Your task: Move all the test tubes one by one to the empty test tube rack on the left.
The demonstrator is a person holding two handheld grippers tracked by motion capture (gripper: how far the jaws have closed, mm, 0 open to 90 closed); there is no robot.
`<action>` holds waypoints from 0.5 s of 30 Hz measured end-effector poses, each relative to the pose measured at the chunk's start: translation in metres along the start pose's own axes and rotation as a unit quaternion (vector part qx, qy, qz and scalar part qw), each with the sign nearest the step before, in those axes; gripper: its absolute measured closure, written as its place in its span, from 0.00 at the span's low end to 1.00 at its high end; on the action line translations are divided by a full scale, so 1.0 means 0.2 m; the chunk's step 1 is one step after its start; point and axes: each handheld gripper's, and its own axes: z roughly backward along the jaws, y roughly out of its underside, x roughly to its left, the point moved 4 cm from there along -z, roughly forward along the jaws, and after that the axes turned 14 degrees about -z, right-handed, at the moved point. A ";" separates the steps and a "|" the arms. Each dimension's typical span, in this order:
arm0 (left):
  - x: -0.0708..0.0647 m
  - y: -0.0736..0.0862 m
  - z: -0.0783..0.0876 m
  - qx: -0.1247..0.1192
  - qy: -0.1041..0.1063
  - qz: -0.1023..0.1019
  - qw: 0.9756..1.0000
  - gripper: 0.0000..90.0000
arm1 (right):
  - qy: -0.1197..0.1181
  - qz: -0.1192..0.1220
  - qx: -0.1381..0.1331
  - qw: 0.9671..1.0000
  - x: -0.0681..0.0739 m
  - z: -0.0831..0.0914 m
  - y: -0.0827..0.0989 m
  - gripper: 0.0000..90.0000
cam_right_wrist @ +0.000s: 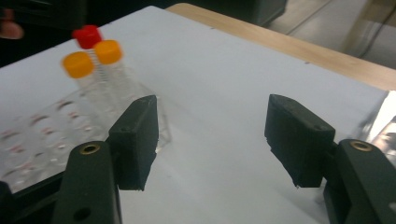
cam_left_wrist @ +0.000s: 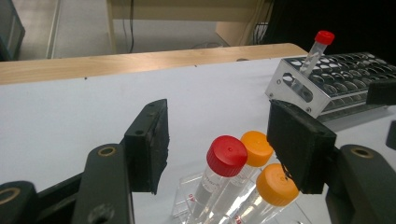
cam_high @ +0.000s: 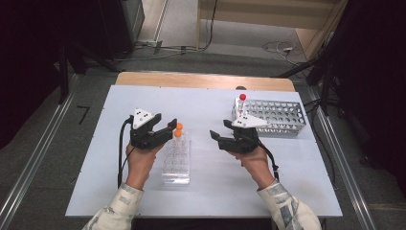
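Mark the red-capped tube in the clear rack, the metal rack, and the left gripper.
red-capped tube [cam_left_wrist: 227,155], left gripper view, on its red cap.
metal rack [cam_high: 282,115], high view, on its perforated top plate.
left gripper [cam_high: 168,130], high view, midway between its fingertips.

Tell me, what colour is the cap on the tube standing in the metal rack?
Red; the left gripper view shows it best.

A white-topped table [cam_high: 206,191] carries a clear tube rack [cam_high: 176,165] and, well apart, a metal rack [cam_high: 280,117], apparently perforated.
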 end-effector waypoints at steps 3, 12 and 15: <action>0.00 0.00 0.00 -0.001 0.000 0.000 1.000 0.43 | 0.026 -0.005 -0.017 1.000 -0.05 0.00 -0.02 0.37; 0.00 -0.01 0.01 -0.001 0.001 0.000 1.000 0.43 | 0.100 -0.020 -0.051 0.993 -0.22 0.03 -0.08 0.39; -0.01 -0.01 0.00 0.000 0.002 0.000 1.000 0.43 | 0.119 -0.032 -0.057 0.991 -0.29 0.02 -0.09 0.41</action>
